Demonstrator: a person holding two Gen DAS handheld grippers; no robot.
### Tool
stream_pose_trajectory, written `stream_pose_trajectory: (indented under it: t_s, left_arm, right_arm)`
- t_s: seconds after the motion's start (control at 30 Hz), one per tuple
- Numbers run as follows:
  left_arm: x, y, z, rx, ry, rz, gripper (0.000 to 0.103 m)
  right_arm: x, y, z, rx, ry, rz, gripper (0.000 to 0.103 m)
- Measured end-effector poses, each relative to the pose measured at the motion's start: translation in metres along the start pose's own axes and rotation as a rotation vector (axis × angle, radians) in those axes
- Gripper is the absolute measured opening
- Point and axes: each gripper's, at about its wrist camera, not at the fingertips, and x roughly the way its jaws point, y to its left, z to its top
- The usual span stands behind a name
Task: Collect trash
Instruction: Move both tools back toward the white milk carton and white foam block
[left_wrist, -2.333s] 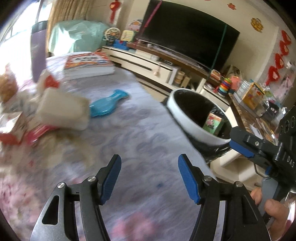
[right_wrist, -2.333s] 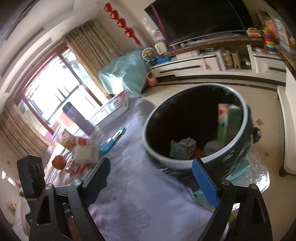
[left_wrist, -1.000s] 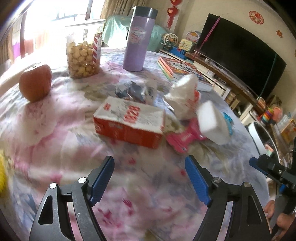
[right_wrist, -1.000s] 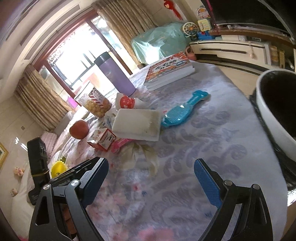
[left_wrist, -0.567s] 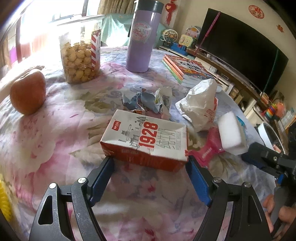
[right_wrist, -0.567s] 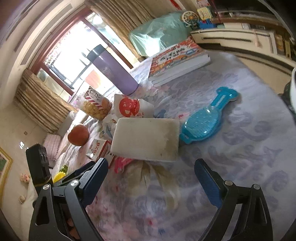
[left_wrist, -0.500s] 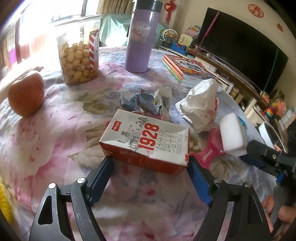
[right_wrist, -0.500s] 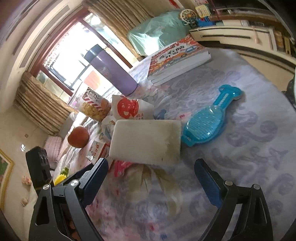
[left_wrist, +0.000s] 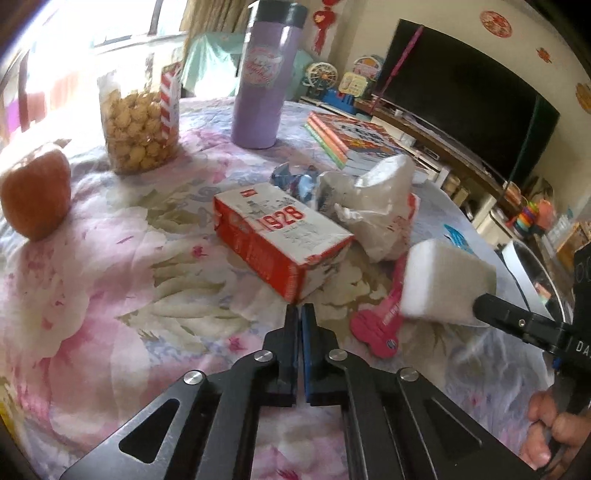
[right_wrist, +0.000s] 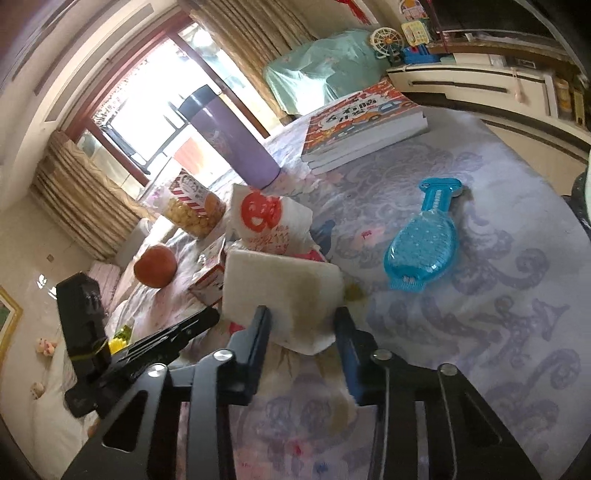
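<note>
A red and white carton marked 1928 (left_wrist: 282, 238) lies on the flowered tablecloth, with a crumpled white plastic bag (left_wrist: 376, 206) and blue wrappers (left_wrist: 291, 181) behind it. My left gripper (left_wrist: 300, 310) is shut and empty, its tips just at the carton's near corner. My right gripper (right_wrist: 302, 325) is shut on a white sponge block (right_wrist: 280, 291), which also shows in the left wrist view (left_wrist: 443, 288). A pink flat wrapper (left_wrist: 384, 321) lies under the sponge.
An apple (left_wrist: 35, 195), a jar of snacks (left_wrist: 138, 122), a purple tumbler (left_wrist: 264, 74) and stacked books (left_wrist: 354, 140) stand further back. A blue hairbrush (right_wrist: 424, 243) lies to the right. The bin's white rim (left_wrist: 524, 266) shows past the table edge.
My left gripper has closed from wide open around the carton to fully shut at its corner; the carton has turned. My right gripper has closed on the sponge block.
</note>
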Motion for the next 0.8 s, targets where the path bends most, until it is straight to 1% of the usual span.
stream_pose_trajectory:
  t_s: [0.07, 0.13, 0.17, 0.2, 0.23, 0.27, 0.3, 0.33, 0.37, 0.4, 0.43, 0.53, 0.57, 0.63, 0.7, 0.8]
  left_arm:
    - [-0.004, -0.003, -0.003, 0.015, -0.003, 0.001, 0.0]
    - [-0.009, -0.001, -0.006, -0.006, 0.0, -0.006, 0.0]
    - [-0.01, 0.001, -0.007, -0.017, 0.001, -0.011, 0.001]
    - [-0.011, 0.004, -0.007, -0.029, 0.002, -0.007, 0.005]
    - [-0.012, 0.004, -0.006, -0.038, 0.003, -0.003, 0.014]
    - [-0.013, 0.005, -0.006, -0.049, 0.001, 0.001, 0.021]
    - [-0.013, 0.007, -0.004, -0.065, -0.006, 0.008, 0.035]
    - [-0.014, 0.007, -0.002, -0.072, -0.01, 0.011, 0.044]
    - [-0.015, 0.006, -0.001, -0.074, -0.018, 0.011, 0.045]
    - [-0.016, 0.006, 0.002, -0.074, -0.025, 0.013, 0.047]
    - [-0.015, 0.005, 0.004, -0.074, -0.027, 0.017, 0.053]
    - [-0.01, 0.002, 0.011, -0.084, -0.024, 0.028, 0.066]
    - [-0.007, 0.001, 0.013, -0.086, -0.019, 0.03, 0.068]
    - [0.0, -0.002, 0.02, -0.098, -0.007, 0.045, 0.076]
    - [0.008, -0.005, 0.026, -0.107, 0.003, 0.055, 0.078]
    - [0.024, -0.011, 0.036, -0.105, 0.025, 0.089, 0.078]
  right_arm:
    - [-0.003, 0.003, -0.004, -0.01, 0.01, 0.012, 0.031]
    - [-0.006, 0.007, -0.01, -0.032, 0.035, 0.04, 0.031]
    - [-0.008, 0.01, -0.013, -0.05, 0.043, 0.04, 0.031]
    - [-0.01, 0.012, -0.016, -0.067, 0.05, 0.039, 0.035]
    - [-0.013, 0.014, -0.019, -0.077, 0.053, 0.04, 0.037]
    - [-0.014, 0.015, -0.019, -0.083, 0.05, 0.033, 0.04]
    - [-0.014, 0.015, -0.019, -0.09, 0.045, 0.02, 0.055]
    - [-0.014, 0.015, -0.017, -0.101, 0.038, 0.004, 0.076]
    - [-0.014, 0.014, -0.016, -0.105, 0.032, -0.001, 0.084]
    - [-0.013, 0.013, -0.013, -0.107, 0.021, -0.002, 0.089]
    - [-0.011, 0.011, -0.011, -0.109, 0.021, -0.006, 0.089]
    - [0.004, 0.004, -0.003, -0.12, 0.054, -0.042, 0.089]
    - [0.008, 0.003, -0.002, -0.126, 0.069, -0.039, 0.089]
    - [0.016, 0.004, 0.001, -0.168, 0.097, -0.033, 0.089]
    - [0.02, 0.01, 0.002, -0.219, 0.118, -0.018, 0.089]
    - [0.023, 0.014, 0.001, -0.261, 0.148, 0.013, 0.089]
